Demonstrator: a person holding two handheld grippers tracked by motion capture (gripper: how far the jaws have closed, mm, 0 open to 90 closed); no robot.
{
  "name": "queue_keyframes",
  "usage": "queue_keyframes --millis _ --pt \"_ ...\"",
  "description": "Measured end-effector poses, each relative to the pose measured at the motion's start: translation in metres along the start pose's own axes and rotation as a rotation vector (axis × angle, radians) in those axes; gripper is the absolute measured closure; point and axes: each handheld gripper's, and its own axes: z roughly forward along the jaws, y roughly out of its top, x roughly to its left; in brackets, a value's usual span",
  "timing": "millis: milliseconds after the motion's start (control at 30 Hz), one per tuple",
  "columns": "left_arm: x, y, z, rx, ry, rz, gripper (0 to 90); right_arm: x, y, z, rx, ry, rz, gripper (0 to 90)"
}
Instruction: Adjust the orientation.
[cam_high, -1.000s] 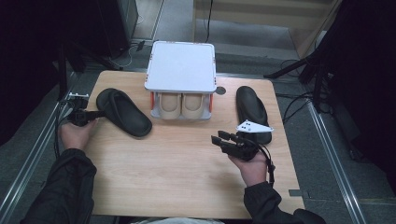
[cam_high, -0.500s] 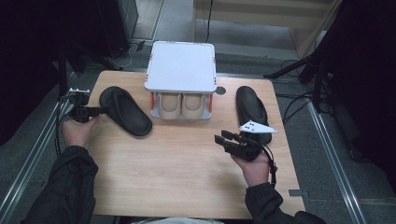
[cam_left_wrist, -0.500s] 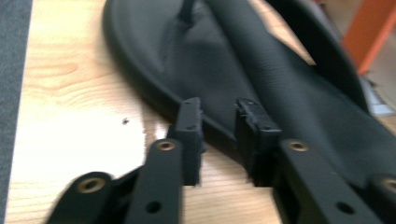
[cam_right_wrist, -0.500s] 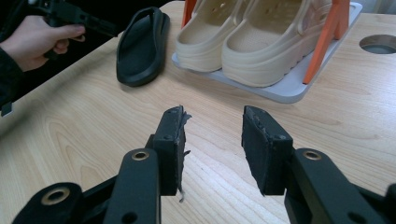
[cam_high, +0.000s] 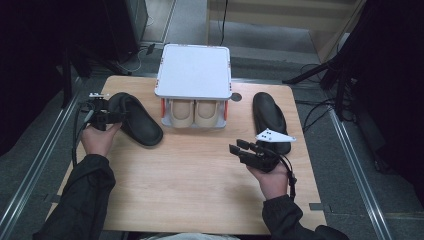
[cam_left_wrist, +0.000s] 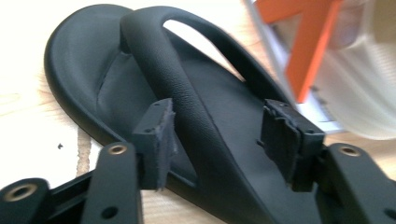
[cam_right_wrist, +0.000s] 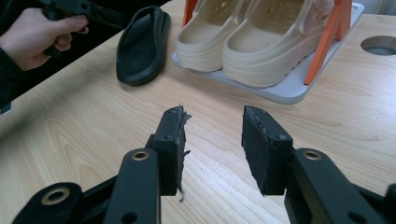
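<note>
The left gripper (cam_left_wrist: 215, 135) has just been opening; its jaws are spread either side of the matte, grained strap of the black sandal (cam_left_wrist: 196, 112), which lies flat on the wooden table (cam_high: 190, 190) beside the white rack (cam_high: 194, 72). The right gripper (cam_right_wrist: 212, 140) is held open, empty, above bare wood.

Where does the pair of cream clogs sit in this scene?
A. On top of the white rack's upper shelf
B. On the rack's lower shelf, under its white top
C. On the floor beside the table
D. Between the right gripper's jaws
B: the cream clogs stand side by side on the lower shelf of the white rack, beneath its flat top.
</note>
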Motion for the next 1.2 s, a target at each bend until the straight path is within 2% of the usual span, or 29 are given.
queue_keyframes --millis 100,233,300,400,500,567,933,1067,1200 --pt "0.001 0.000 0.010 0.013 0.031 0.001 42.3 0.000 0.000 0.000 -0.001 0.001 0.002 60.6" --pt "0.008 -0.001 0.018 0.042 0.044 -0.012 42.3 0.000 -0.001 -0.001 0.000 -0.003 0.001 60.5" --pt "0.011 -0.002 0.023 0.056 0.027 -0.028 43.6 -0.001 -0.002 -0.001 0.000 -0.005 -0.001 60.6" --pt "0.011 -0.002 0.026 0.040 0.006 -0.026 49.7 0.000 -0.002 -0.001 0.002 -0.005 -0.001 60.6" --pt "0.010 -0.001 0.026 0.039 -0.002 -0.026 54.8 0.000 -0.003 -0.002 0.002 -0.013 -0.003 60.7" --pt "0.012 0.001 0.025 0.062 -0.016 -0.036 56.1 0.000 -0.003 -0.003 0.000 -0.017 -0.002 60.7" --pt "0.019 0.003 0.021 0.063 -0.010 -0.069 69.2 -0.002 -0.003 -0.005 0.000 -0.026 -0.002 60.7" --pt "0.022 0.005 0.017 0.066 -0.041 -0.084 70.0 -0.002 -0.003 -0.005 0.002 -0.026 -0.002 60.7" --pt "0.022 0.008 0.009 0.049 -0.050 -0.082 70.4 -0.004 -0.003 -0.006 -0.003 -0.028 0.002 60.7"
